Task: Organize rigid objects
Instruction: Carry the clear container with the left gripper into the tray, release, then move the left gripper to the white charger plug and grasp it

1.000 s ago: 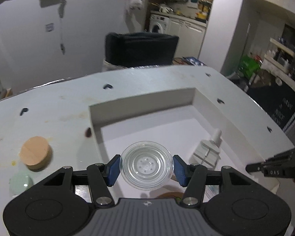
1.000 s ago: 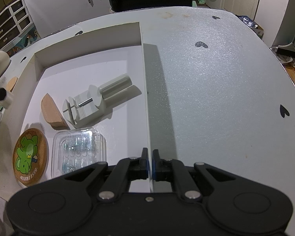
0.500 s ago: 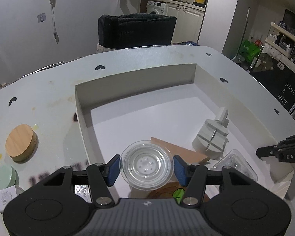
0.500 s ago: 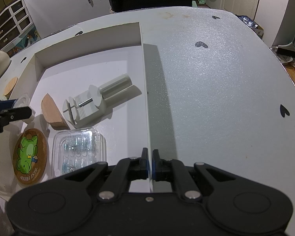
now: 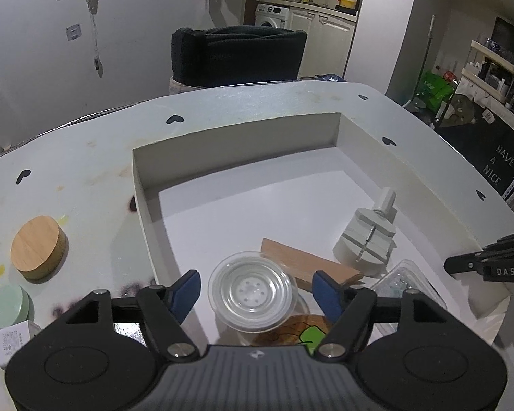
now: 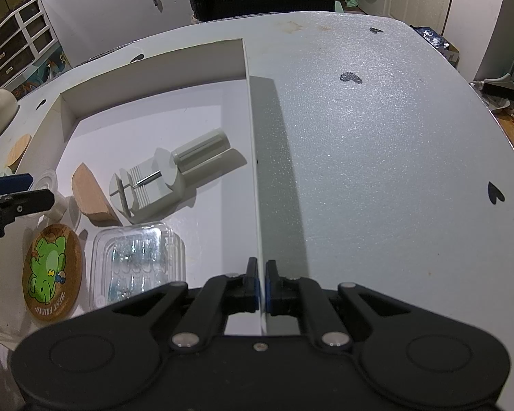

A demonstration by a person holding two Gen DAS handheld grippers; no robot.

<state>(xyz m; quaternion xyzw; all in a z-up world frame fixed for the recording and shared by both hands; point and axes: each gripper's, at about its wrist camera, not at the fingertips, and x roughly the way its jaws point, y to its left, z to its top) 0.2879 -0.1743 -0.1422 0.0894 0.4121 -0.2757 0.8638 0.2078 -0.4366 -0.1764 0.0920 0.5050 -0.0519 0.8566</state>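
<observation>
My left gripper [image 5: 257, 291] is open over the near left corner of the white tray [image 5: 236, 140]. A clear round plastic cup [image 5: 253, 289] sits between its spread blue pads, apart from both. Inside the tray lie a wooden wedge [image 5: 308, 265], a grey watch-band tool [image 5: 366, 239], a clear blister pack [image 6: 137, 260] and a round frog coaster [image 6: 51, 270]. My right gripper [image 6: 261, 286] is shut on the tray's right wall [image 6: 253, 157] at its near end. The cup also shows in the right wrist view [image 6: 53, 188].
On the table left of the tray stand a round wooden lid [image 5: 37, 251], a pale green round tin [image 5: 10, 308] and a small white box [image 5: 12, 340]. A dark chair [image 5: 238, 56] stands behind the table. The table [image 6: 377, 144] stretches right of the tray.
My left gripper carried the cup over the tray's near left corner, then opened; the pads now stand apart from the cup. The right gripper has not moved.
</observation>
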